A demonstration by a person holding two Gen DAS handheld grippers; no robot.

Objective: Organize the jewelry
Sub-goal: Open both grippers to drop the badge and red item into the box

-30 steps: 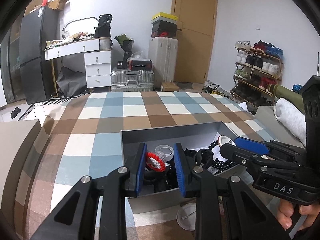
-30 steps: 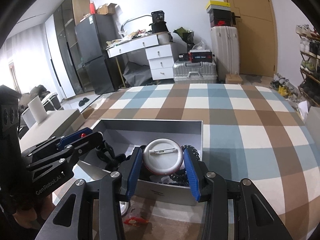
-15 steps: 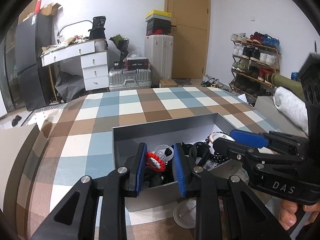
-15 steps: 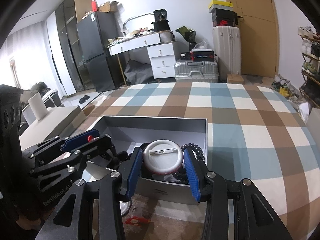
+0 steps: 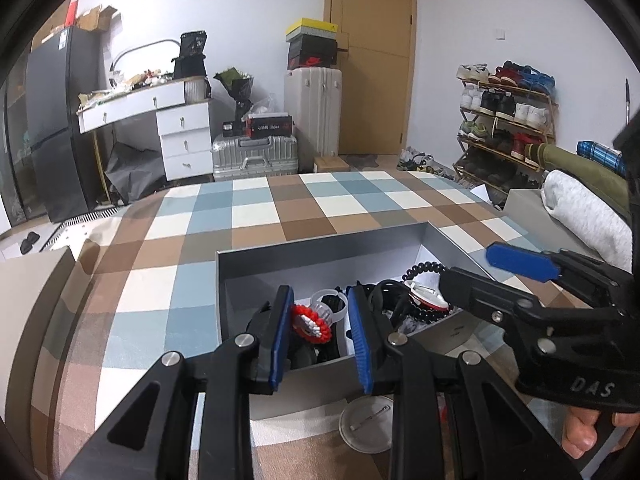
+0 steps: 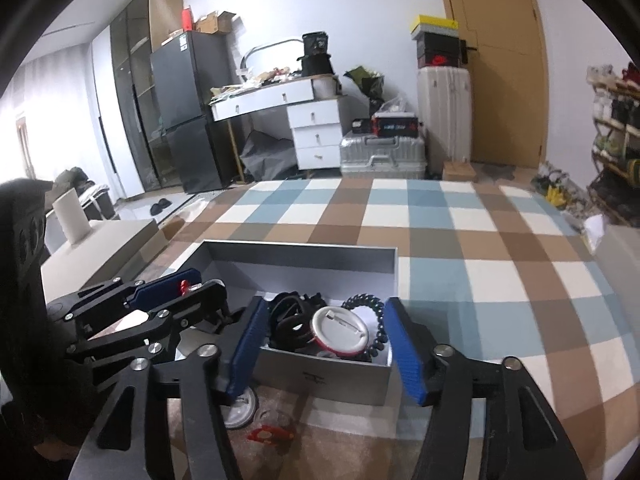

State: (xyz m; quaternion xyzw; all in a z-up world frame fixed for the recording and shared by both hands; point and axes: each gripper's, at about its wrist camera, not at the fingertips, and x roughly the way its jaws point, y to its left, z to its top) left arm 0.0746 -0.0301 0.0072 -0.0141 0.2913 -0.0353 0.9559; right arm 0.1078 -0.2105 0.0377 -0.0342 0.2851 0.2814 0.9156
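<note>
The jaws of the right gripper (image 6: 330, 346) are opening, and we find nothing pressed by either blue pad: the round white badge (image 6: 340, 332), red at its rim and lying pin side up, sits in the grey box (image 6: 320, 378) in the gap between them, clear of both. We find the jaws of the left gripper (image 5: 320, 334) drawn close, with a red and white beaded ring (image 5: 313, 322) between the pads. It meets the left-hand pad in the left wrist view; whether the other pad touches it we cannot tell, so we do not record a grip.

The grey box stands open on a bed under a checked cover (image 5: 256, 216) of blue, brown and white squares. Both grippers reach over its near wall. Inside we note a clear plastic ring (image 5: 329, 300) just behind the beaded ring, a tangle of black bands (image 6: 292, 320) to the left of the badge, and a black beaded bracelet (image 6: 376, 320) curving round the badge's right side.

Outside the box, against its near wall, lies a second round badge (image 5: 370, 422), pin side up. In the right wrist view a small red item (image 6: 266, 434) lies on the cover near it; we cannot make out its kind. A hand (image 5: 586, 432) grips the right gripper's handle at the lower right of the left wrist view.
</note>
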